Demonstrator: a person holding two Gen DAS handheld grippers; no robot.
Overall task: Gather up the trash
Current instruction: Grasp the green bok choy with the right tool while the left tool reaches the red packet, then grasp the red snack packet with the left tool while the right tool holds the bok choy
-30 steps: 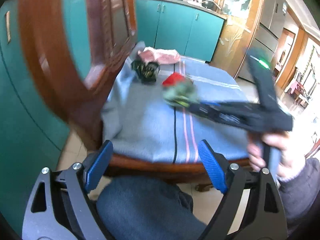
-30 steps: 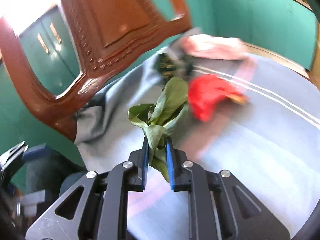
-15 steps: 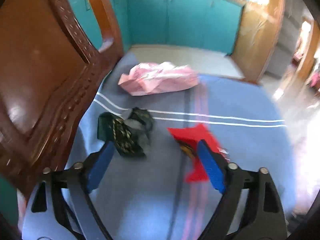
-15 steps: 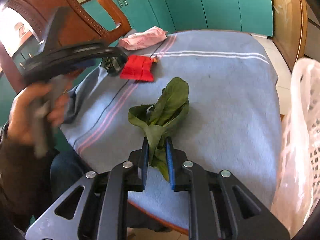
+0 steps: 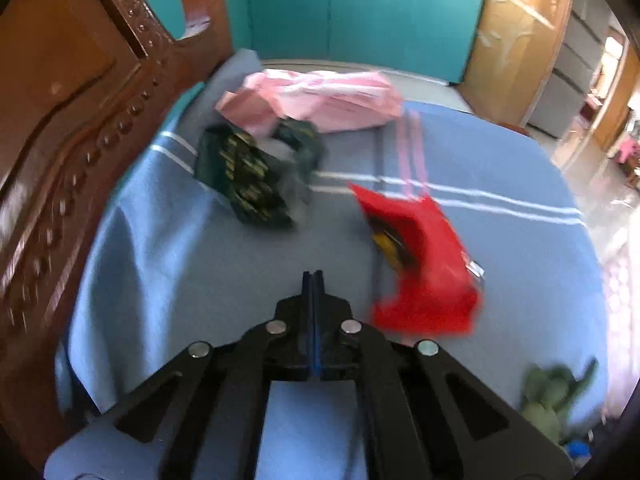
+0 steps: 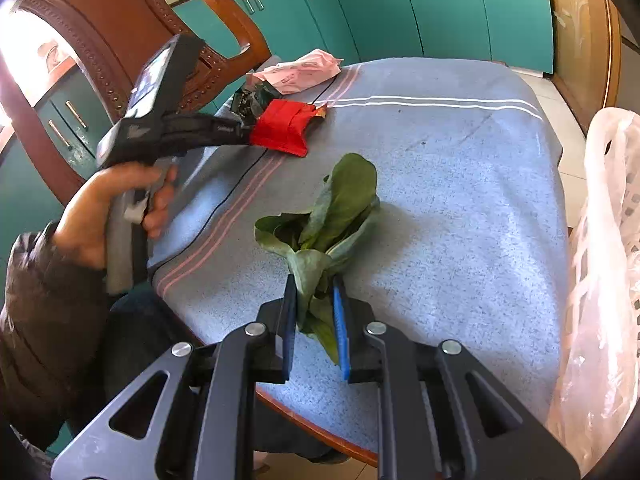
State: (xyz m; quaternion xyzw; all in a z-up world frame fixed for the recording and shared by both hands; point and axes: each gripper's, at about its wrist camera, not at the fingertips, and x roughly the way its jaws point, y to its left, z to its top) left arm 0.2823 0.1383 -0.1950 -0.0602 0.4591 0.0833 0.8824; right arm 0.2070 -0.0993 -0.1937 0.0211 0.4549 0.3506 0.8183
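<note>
On the round table's blue striped cloth (image 6: 460,184), left to right: the carved wooden chair back (image 6: 120,40) crowds the left rim; the left gripper (image 5: 312,280), jaws just closed flat together on nothing, hovers beside the crinkled red wrapper (image 5: 420,264), with a dark green foil packet (image 5: 244,176) and pink plastic bag (image 5: 320,100) beyond. Right of these lies bare cloth. The right gripper (image 6: 315,312) pinches limp leafy greens (image 6: 340,216) near the front edge; a white-lined basket (image 6: 608,264) stands past the right rim.

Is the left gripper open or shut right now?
Shut and empty: the left gripper has just closed, its blue pads meeting with nothing between them, beside the red wrapper.
</note>
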